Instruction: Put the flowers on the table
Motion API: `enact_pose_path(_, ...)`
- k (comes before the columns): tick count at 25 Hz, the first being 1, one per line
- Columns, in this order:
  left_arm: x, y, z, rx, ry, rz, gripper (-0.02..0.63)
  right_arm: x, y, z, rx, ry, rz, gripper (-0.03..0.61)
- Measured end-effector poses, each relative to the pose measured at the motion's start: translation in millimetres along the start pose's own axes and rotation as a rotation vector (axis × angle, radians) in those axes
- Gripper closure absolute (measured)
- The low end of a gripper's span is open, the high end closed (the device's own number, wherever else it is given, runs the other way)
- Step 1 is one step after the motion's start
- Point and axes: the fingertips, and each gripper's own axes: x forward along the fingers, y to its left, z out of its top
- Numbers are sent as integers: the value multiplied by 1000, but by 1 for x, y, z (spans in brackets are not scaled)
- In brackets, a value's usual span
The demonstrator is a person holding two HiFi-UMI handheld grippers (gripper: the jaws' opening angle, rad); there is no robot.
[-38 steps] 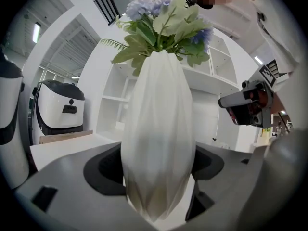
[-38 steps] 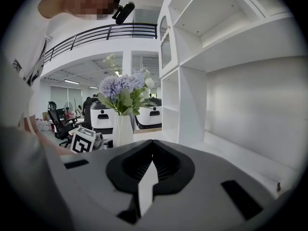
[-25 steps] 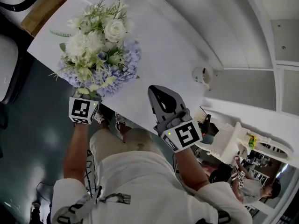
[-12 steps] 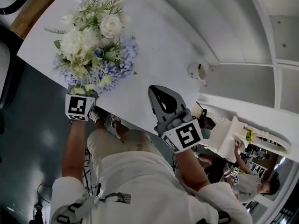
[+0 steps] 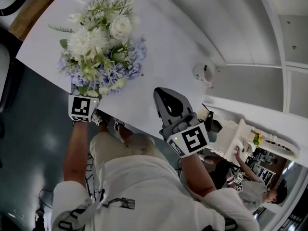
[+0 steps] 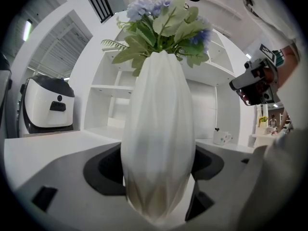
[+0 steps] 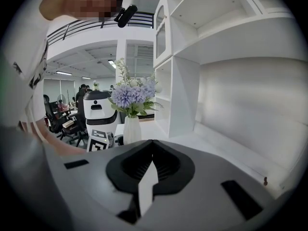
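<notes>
A ribbed white vase (image 6: pixel 159 138) holding blue and white flowers (image 6: pixel 163 28) fills the left gripper view. My left gripper (image 6: pixel 159 182) is shut on the vase's lower body. In the head view the flowers (image 5: pixel 102 44) hang over the near left edge of the white table (image 5: pixel 163 42) and hide the vase; only the left gripper's marker cube (image 5: pixel 83 108) shows below them. My right gripper (image 5: pixel 167 99) hovers shut and empty over the table's near edge, to the right of the bouquet. In the right gripper view its jaws (image 7: pixel 150 170) are together, with the vase (image 7: pixel 132 130) upright beyond them.
A small spotted white mug (image 5: pixel 204 73) stands on the table to the right of the flowers. White shelving (image 7: pixel 231 81) rises along the table's far side. A white machine (image 6: pixel 45 105) stands at the left. People (image 5: pixel 250 186) sit in the background.
The left gripper has swung with the vase towards the shelving; the mug has come into its view. The right gripper has stayed shut in much the same place.
</notes>
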Motion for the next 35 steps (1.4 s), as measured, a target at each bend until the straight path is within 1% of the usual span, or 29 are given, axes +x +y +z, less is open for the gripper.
enact_pose_path(8, 6, 2, 3, 27, 34, -14, 244, 4, -8, 11, 18, -5, 6, 568)
enact_pose_path(13, 7, 4, 4, 39, 18, -16, 244, 5, -7, 16, 29, -17, 11, 568)
enact_pose_path(18, 9, 6, 3, 45, 53, -23, 244, 7, -6, 23, 29, -29, 20, 568)
enact_pose_path(23, 7, 7, 2, 51, 42, -19, 244, 3, -4, 25, 28, -39, 26, 568)
enact_pose_path(28, 9, 6, 2, 40, 84, -9, 244, -1, -3, 26, 29, -52, 32, 568)
enact_pose_path(35, 7, 5, -3, 53, 111, -9, 243, -11, -8, 24, 27, -59, 33, 568)
